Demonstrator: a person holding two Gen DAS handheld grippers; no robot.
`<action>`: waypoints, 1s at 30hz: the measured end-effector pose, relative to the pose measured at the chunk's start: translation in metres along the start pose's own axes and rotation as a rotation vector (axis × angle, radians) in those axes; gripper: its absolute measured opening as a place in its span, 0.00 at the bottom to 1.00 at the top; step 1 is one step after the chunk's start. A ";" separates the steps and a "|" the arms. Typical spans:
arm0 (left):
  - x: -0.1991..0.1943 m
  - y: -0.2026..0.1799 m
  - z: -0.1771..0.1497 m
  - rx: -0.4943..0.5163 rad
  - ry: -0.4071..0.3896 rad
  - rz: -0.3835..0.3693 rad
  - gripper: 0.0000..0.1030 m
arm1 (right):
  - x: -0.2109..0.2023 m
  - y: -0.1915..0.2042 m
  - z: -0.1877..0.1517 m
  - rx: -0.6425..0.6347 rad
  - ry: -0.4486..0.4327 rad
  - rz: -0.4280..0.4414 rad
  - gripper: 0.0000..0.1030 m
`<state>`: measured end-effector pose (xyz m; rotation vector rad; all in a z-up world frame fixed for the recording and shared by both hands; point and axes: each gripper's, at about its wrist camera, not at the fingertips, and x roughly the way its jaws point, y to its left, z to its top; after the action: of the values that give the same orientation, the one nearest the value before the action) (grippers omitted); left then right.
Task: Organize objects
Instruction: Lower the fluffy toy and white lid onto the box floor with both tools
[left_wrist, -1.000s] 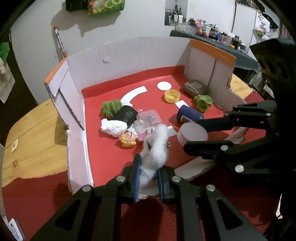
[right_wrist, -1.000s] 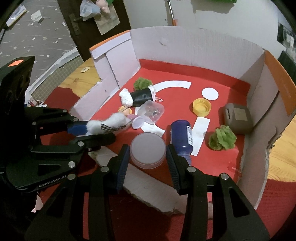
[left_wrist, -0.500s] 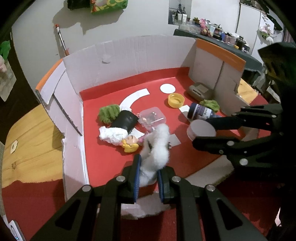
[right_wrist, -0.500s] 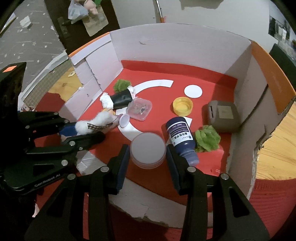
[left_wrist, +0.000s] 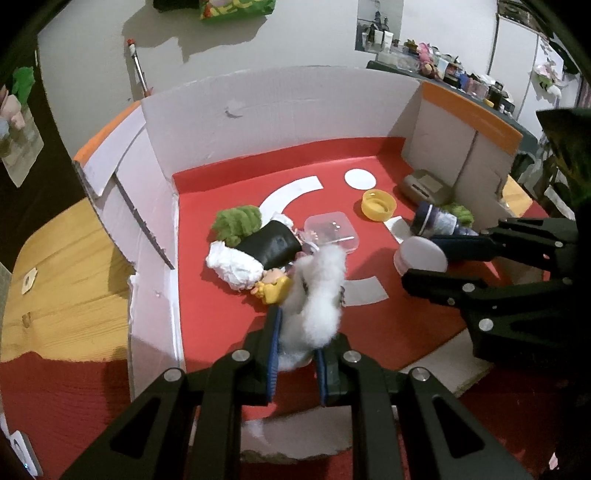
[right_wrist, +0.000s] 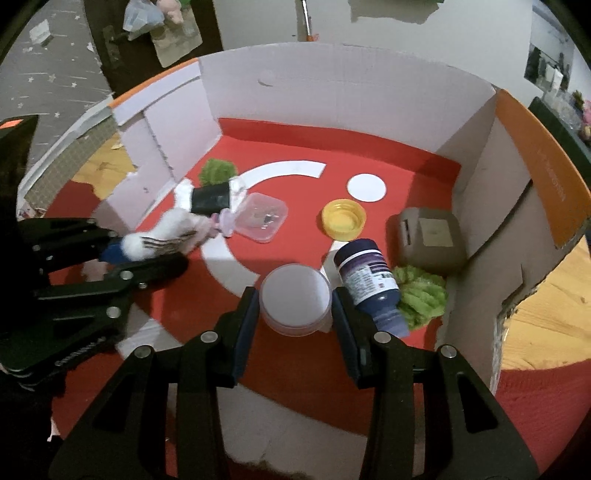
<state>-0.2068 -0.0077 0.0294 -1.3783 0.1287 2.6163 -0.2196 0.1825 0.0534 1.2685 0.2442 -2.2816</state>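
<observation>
The left gripper (left_wrist: 295, 354) clenched a white fluffy toy (left_wrist: 314, 295), its long axis pointing straight ahead along the fingers. The right gripper (right_wrist: 295, 306) grasped a round white lid (right_wrist: 294, 293), flat face up, beside a toppled dark bottle (right_wrist: 369, 280).

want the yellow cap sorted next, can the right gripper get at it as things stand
Probably not yet: the right gripper is shut on the white round container, though the path to the yellow cap looks open.

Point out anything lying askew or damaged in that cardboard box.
The dark blue bottle lies tipped on its side, leaning on a green fuzzy clump. The doll sprawls on its side too. The cardboard box has a ragged, torn edge at its right wall.
</observation>
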 end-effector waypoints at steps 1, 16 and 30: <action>0.001 0.001 0.000 -0.006 0.001 -0.002 0.16 | 0.001 -0.001 0.000 0.002 -0.001 -0.003 0.38; 0.003 0.005 -0.001 -0.026 -0.006 -0.011 0.17 | 0.001 -0.005 -0.004 -0.004 -0.014 -0.009 0.38; 0.003 0.006 -0.002 -0.040 -0.021 -0.009 0.19 | -0.001 -0.003 -0.005 -0.011 -0.027 -0.015 0.38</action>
<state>-0.2083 -0.0139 0.0258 -1.3597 0.0674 2.6389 -0.2173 0.1875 0.0513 1.2338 0.2577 -2.3047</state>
